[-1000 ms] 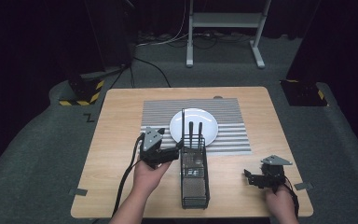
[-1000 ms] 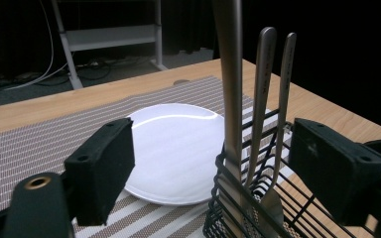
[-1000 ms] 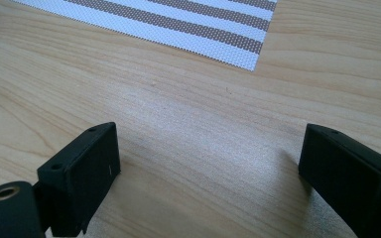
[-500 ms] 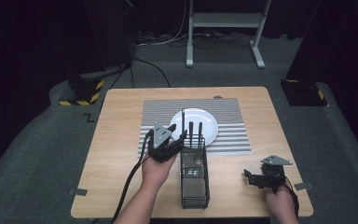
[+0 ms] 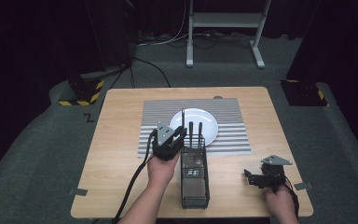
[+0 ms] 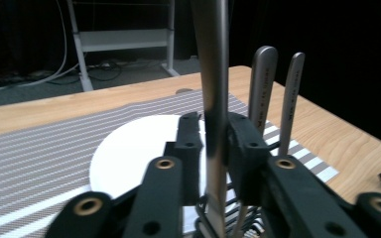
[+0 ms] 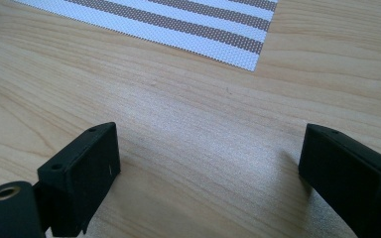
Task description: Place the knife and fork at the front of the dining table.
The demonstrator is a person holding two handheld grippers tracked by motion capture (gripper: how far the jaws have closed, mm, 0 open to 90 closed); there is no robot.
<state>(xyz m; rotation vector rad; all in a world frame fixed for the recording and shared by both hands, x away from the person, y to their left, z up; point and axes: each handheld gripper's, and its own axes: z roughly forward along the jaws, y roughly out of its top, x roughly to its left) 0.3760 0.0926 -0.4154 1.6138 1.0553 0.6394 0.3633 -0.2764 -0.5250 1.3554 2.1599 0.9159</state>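
Observation:
A black wire cutlery caddy (image 5: pixel 195 179) lies on the wooden table, and three utensil handles stand upright at its far end. My left gripper (image 5: pixel 182 132) has just been closing and is now shut on the tallest, a thin silver handle (image 6: pixel 213 74), which sits clamped between its pads (image 6: pixel 187 141). Two other handles (image 6: pixel 263 84) stand just to the right of it. Behind them a white plate (image 5: pixel 200 120) rests on a striped placemat (image 5: pixel 158 112). My right gripper (image 5: pixel 248 176) rests low at the table's front right, open (image 7: pixel 208 163) over bare wood.
The table's front edge (image 5: pixel 121 214) lies close behind both hands. A metal stand (image 5: pixel 223 21) and cables lie on the dark floor beyond the table. A corner of the placemat (image 7: pixel 178 20) lies ahead of the right gripper.
My left gripper has moved right to the upright handles at the caddy's far end, and its jaws have closed on the tallest one. The right gripper has stayed put.

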